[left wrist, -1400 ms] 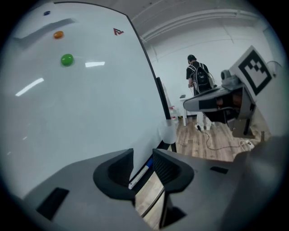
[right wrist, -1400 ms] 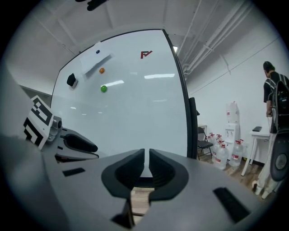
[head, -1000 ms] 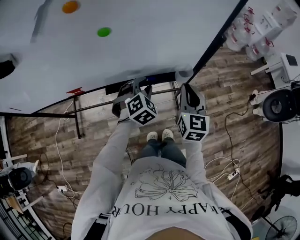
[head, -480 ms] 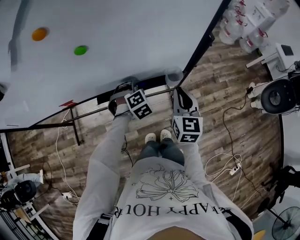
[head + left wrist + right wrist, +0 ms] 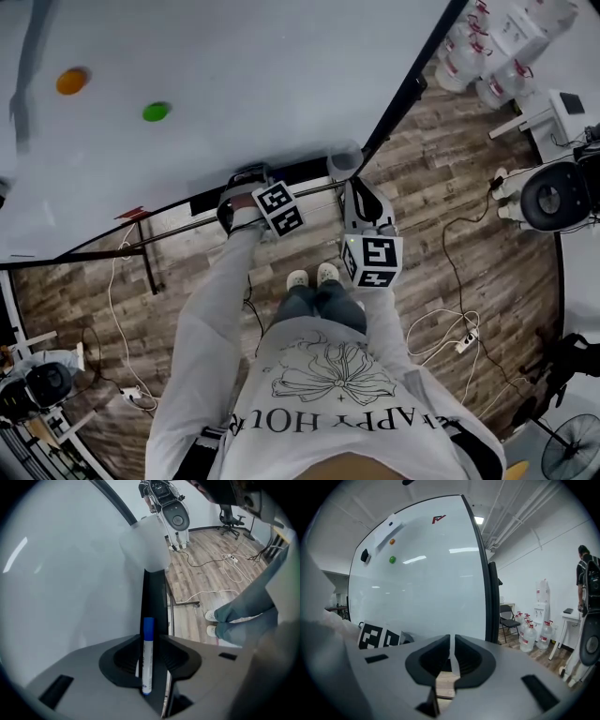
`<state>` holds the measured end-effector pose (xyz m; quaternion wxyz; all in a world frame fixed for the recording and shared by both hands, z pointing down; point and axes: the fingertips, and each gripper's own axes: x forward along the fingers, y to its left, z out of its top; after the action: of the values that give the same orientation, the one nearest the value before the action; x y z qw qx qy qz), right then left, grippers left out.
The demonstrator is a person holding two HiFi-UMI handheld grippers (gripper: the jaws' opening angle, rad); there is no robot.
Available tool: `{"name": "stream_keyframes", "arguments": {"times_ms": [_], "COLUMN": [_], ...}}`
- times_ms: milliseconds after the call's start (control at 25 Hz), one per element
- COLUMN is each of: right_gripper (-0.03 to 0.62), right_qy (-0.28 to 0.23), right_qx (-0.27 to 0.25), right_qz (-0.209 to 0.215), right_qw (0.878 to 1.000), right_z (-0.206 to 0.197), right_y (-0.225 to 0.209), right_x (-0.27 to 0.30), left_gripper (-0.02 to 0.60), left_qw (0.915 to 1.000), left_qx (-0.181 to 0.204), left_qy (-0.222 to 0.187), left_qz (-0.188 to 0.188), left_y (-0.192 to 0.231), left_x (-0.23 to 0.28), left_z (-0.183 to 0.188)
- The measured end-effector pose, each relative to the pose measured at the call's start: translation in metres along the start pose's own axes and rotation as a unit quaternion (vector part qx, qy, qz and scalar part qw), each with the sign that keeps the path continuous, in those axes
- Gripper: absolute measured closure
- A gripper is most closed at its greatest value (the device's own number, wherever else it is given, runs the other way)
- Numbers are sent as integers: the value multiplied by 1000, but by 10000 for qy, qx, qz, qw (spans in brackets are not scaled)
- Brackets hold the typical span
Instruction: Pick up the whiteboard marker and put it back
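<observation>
Left gripper (image 5: 151,638) clamps the whiteboard marker (image 5: 147,660), blue cap forward past the jaw tips, over the black tray (image 5: 153,592) along the whiteboard's (image 5: 234,84) bottom edge, near its right corner. Right gripper (image 5: 452,643): jaws together, nothing between them.
</observation>
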<state>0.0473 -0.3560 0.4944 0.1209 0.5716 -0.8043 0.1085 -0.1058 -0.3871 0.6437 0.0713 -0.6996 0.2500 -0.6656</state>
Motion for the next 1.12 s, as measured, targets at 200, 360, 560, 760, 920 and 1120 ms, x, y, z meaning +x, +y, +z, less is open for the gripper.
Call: {"name": "stream_keyframes", "arguments": {"times_ms": [200,360,560,760,920,1120], "right_gripper": [580,580,580,580,580,580], "right_qy": [2,-4,-15,-21,-45,-97], "right_qx": [-22,-55,-71,-28,-4,24], "right_qz": [33,56,12,-65,-101,-112], "right_qw": [10000,10000,10000,10000,9999,9999], "right_z": [1,2,4,3,4,7], "right_y": [2,4,-1,-9,-11,-11], "right_x": [1,1,-2,-6,-9,-13], "left_gripper": [476,509,520,523,523,524], "left_qw": [10000,9995,9994,9995,9997,9978], "left_qx": [52,266,258,214,76,-226], "left_qy": [35,167,206,94,-56,-394], "left_qz": [-13,103,142,191,226,476], "left_y": [-1,-2,-2,-1,2,13], "left_x": [2,8,8,8,3,-20], "left_z": [0,-3,-3,-1,-2,3]}}
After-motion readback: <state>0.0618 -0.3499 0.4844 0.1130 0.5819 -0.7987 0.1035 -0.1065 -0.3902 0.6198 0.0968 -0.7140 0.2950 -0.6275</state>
